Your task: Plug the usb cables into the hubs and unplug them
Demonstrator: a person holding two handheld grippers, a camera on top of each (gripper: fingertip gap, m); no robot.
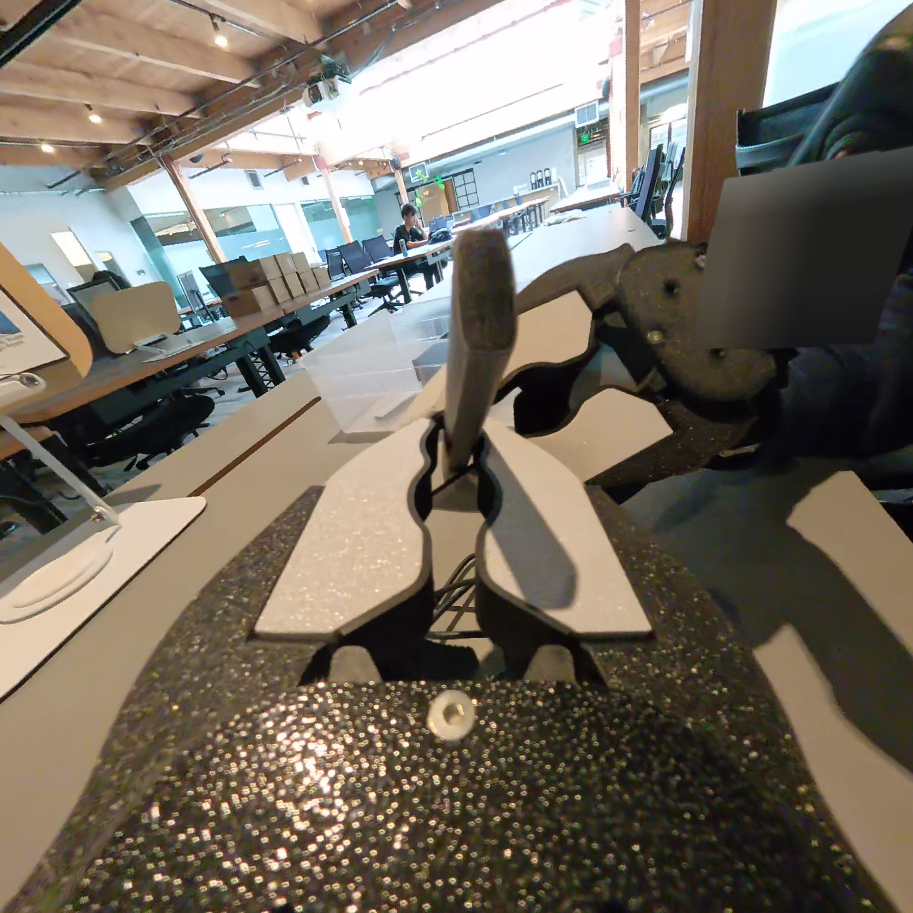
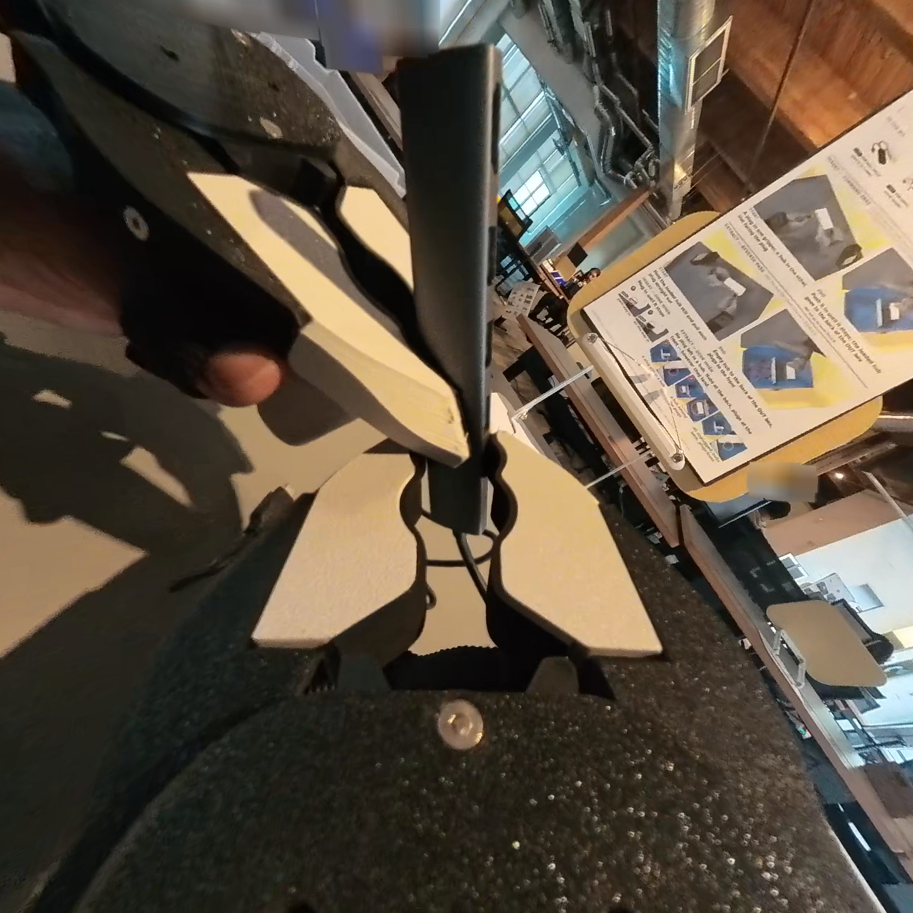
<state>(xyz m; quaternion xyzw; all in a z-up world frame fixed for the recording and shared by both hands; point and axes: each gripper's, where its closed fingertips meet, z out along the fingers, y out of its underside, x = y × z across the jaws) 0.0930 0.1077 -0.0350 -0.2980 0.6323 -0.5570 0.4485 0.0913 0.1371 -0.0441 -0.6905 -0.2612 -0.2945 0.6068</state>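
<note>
A dark grey USB hub [image 1: 481,306] stands up between the white fingers of my left gripper [image 1: 457,435], which is shut on its lower end. My right gripper [image 1: 439,407] reaches in from the right and meets the hub at the same spot. In the right wrist view the hub [image 2: 444,222] runs straight up the frame. My right gripper [image 2: 457,459] is shut on its near end, where a thin black cable [image 2: 472,553] comes out. My left gripper [image 2: 462,437] clamps the hub from the upper left, just above my right fingertips. No loose USB plug shows.
A clear plastic box [image 1: 360,375] stands on the grey table [image 1: 247,469] just behind the hub. A white stand base [image 1: 74,568] sits at the left. An instruction board [image 2: 741,296] stands to the right. A hand [image 2: 242,375] holds the left gripper. Only a small space, under 4 cm, lies between the two pairs of fingers.
</note>
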